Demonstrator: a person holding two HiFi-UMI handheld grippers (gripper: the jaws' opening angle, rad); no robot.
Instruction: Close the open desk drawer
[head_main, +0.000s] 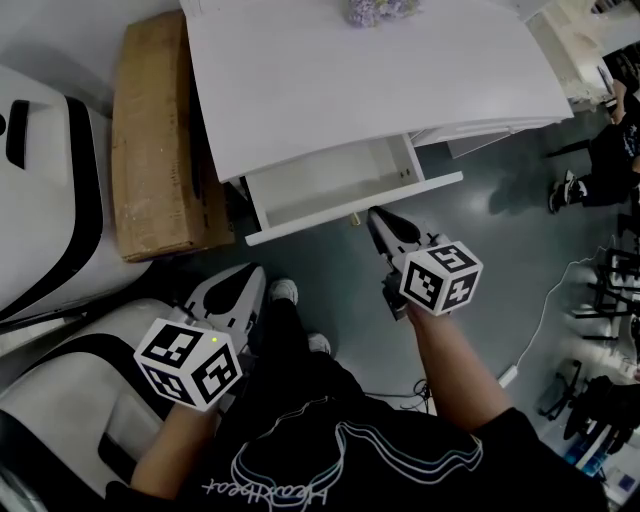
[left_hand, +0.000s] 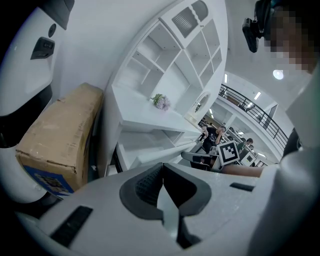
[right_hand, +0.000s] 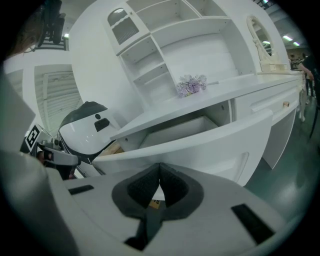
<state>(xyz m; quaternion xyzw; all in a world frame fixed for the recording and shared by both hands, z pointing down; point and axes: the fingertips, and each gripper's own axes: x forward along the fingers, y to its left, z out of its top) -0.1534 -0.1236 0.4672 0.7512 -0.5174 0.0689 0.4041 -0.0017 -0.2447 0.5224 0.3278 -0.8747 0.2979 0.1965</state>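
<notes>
The white desk (head_main: 350, 80) has one drawer (head_main: 330, 180) pulled out, and the drawer is empty. Its front panel (head_main: 355, 207) faces me, with a small brass knob (head_main: 352, 217) on it. My right gripper (head_main: 376, 213) is shut, with its tips right at the drawer front just right of the knob; whether they touch it is unclear. In the right gripper view the panel (right_hand: 200, 145) fills the middle, above the closed right gripper (right_hand: 160, 169). My left gripper (head_main: 238, 296) is shut, low and to the left, apart from the drawer. The left gripper (left_hand: 161, 169) holds nothing, and its view shows the drawer (left_hand: 150, 145) beyond.
A cardboard box (head_main: 155, 150) stands on the floor against the desk's left side. A large white and black machine body (head_main: 40, 200) fills the left. A small bunch of flowers (head_main: 380, 10) sits on the desk. A person (head_main: 600, 150) sits at the far right, with cables (head_main: 545, 310) on the floor.
</notes>
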